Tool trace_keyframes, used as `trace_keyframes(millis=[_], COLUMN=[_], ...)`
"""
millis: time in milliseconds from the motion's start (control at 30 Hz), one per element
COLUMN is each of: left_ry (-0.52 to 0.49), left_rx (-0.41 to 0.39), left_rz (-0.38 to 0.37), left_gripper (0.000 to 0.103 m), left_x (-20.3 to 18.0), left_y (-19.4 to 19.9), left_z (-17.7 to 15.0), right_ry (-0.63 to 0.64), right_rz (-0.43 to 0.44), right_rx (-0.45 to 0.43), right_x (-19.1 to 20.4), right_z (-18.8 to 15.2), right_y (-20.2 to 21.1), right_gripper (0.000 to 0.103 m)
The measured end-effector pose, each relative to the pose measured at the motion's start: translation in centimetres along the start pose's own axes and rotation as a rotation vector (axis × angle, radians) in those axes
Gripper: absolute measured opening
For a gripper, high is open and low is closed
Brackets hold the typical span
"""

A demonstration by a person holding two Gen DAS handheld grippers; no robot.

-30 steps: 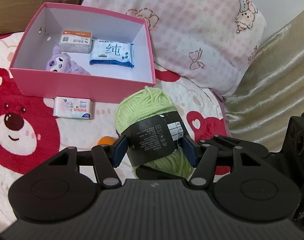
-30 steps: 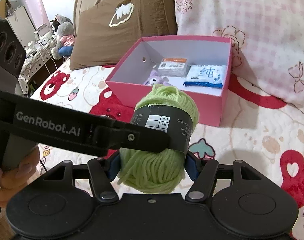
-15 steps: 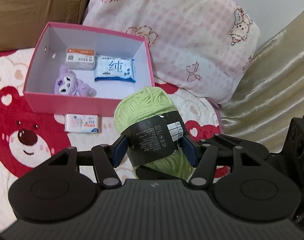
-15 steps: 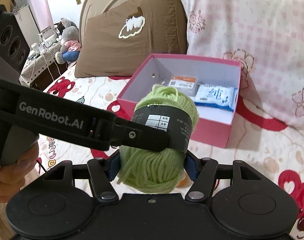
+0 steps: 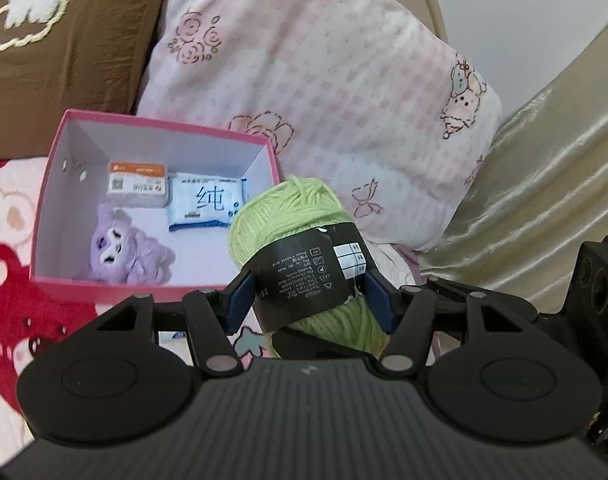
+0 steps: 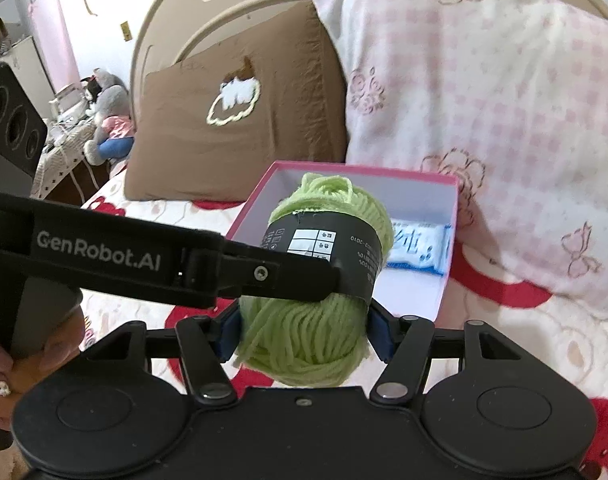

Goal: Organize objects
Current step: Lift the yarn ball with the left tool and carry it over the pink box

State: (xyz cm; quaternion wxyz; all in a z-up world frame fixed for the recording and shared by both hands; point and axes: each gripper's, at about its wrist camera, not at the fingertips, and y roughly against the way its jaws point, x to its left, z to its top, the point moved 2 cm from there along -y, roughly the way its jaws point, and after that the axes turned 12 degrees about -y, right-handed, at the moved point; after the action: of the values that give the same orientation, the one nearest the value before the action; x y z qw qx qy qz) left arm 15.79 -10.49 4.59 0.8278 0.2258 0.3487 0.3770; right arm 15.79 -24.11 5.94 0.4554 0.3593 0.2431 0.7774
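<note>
A light green yarn ball [image 5: 287,216] with a black paper band hangs in the air, clamped from two sides. My left gripper [image 5: 308,302] is shut on its banded middle, blue pads pressing both flanks. My right gripper [image 6: 304,332] is shut on the yarn ball's [image 6: 328,200] lower end. The left gripper's long finger [image 6: 103,252] crosses the right wrist view from the left. Just beyond the yarn stands an open pink box [image 5: 63,284] holding a purple plush [image 5: 119,248], a blue wipes pack [image 5: 205,204] and an orange-topped small box [image 5: 137,184].
A pink checked pillow [image 5: 344,100] leans behind and right of the pink box [image 6: 448,272], with a brown pillow [image 6: 231,120] to the left. The bed cover shows red bears. A person's hand [image 6: 7,372] grips the left tool. A beige curtain [image 5: 544,180] hangs at right.
Both grippers have risen with the yarn and moved toward the box. The small pack and the orange object on the cover in front of the box have dropped out of view.
</note>
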Motion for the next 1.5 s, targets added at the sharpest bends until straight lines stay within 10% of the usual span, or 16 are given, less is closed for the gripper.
trace_keyframes(millis=[967, 1500], left_ry=[-0.013, 0.021], left_rx=[-0.003, 0.022], left_rz=[-0.009, -0.019], left_gripper=[0.059, 0.059], left_x=[7.4, 10.4], left_y=[-10.0, -14.7], left_z=[1.6, -0.1], right_ry=[-0.065, 0.029], right_rz=[-0.122, -0.236], right_rx=[-0.112, 0.048], right_x=[-3.5, -4.5], right_z=[1.5, 1.6], right_y=[-10.5, -16.5], right_gripper=[0.067, 0.067])
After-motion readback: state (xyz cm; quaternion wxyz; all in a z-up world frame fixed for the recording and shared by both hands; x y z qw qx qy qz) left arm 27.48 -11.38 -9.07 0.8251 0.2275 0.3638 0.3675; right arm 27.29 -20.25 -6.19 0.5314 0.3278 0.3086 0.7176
